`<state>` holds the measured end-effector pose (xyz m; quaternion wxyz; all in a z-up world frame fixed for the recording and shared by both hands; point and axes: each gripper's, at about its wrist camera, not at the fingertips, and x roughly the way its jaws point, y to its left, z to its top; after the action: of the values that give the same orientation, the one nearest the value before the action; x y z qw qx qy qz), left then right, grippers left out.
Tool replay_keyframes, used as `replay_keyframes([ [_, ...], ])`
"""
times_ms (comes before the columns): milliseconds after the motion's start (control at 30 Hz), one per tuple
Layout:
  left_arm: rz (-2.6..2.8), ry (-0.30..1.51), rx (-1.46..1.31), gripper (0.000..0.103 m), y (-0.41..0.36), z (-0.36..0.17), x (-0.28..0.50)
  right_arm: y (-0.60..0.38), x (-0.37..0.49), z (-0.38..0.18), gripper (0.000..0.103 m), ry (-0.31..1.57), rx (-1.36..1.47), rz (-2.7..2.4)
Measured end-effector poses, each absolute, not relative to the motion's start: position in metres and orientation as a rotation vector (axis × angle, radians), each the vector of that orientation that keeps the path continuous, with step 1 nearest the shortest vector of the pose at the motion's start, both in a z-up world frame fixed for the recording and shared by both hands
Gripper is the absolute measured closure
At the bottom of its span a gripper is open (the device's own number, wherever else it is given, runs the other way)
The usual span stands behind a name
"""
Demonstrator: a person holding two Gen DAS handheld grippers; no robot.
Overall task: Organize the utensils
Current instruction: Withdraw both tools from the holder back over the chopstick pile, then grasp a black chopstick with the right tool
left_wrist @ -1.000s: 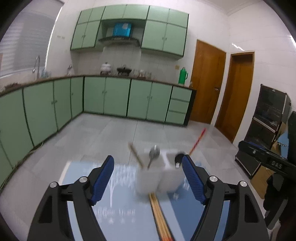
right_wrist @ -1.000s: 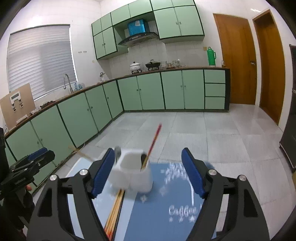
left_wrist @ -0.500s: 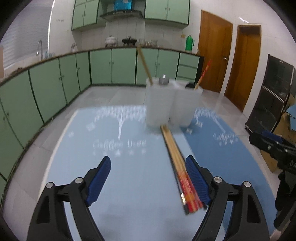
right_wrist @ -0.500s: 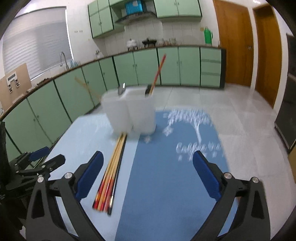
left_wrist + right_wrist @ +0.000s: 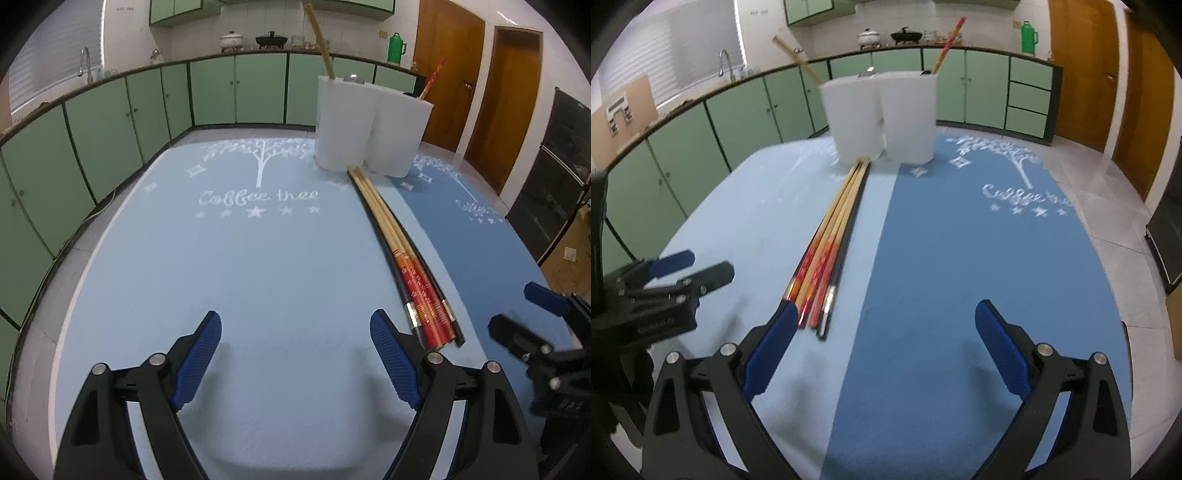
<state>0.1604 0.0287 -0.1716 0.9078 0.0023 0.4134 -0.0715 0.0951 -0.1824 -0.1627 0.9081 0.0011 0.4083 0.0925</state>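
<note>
The chopsticks [image 5: 827,236] lie bundled on the worktop [image 5: 960,277], long axis running away from me to the white holders [image 5: 882,114]. Their near ends sit just beside my right claw [image 5: 884,339], by its left finger; they lie right of my left claw [image 5: 295,354]. Both claws are spread and empty, the right having just narrowed slightly. I judge the right nearer.
</note>
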Motion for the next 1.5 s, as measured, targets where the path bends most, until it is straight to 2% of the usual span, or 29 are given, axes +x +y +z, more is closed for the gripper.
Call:
replay_keyframes([
  [300,-0.148,0.873,-0.005,0.022,0.029,-0.179,0.161,-0.162,0.092,-0.18,0.036,0.896,-0.063,0.225],
  [667,-0.152,0.885,-0.003,0.021,0.027,-0.183,0.161,-0.166,0.094,-0.182,0.044,0.91,-0.109,0.185],
  [833,-0.149,0.886,-0.004,0.021,0.026,-0.183,0.16,-0.168,0.093,-0.18,0.052,0.907,-0.079,0.219],
  [933,-0.149,0.887,0.001,0.02,0.026,-0.183,0.159,-0.162,0.095,-0.18,0.066,0.905,-0.077,0.246],
  [1067,-0.151,0.889,0.006,0.02,0.025,-0.182,0.157,-0.157,0.1,-0.182,0.095,0.912,-0.064,0.269],
  [1500,-0.229,0.895,0.01,0.019,0.001,-0.181,0.149,-0.183,0.095,-0.18,0.097,0.901,-0.025,0.201],
])
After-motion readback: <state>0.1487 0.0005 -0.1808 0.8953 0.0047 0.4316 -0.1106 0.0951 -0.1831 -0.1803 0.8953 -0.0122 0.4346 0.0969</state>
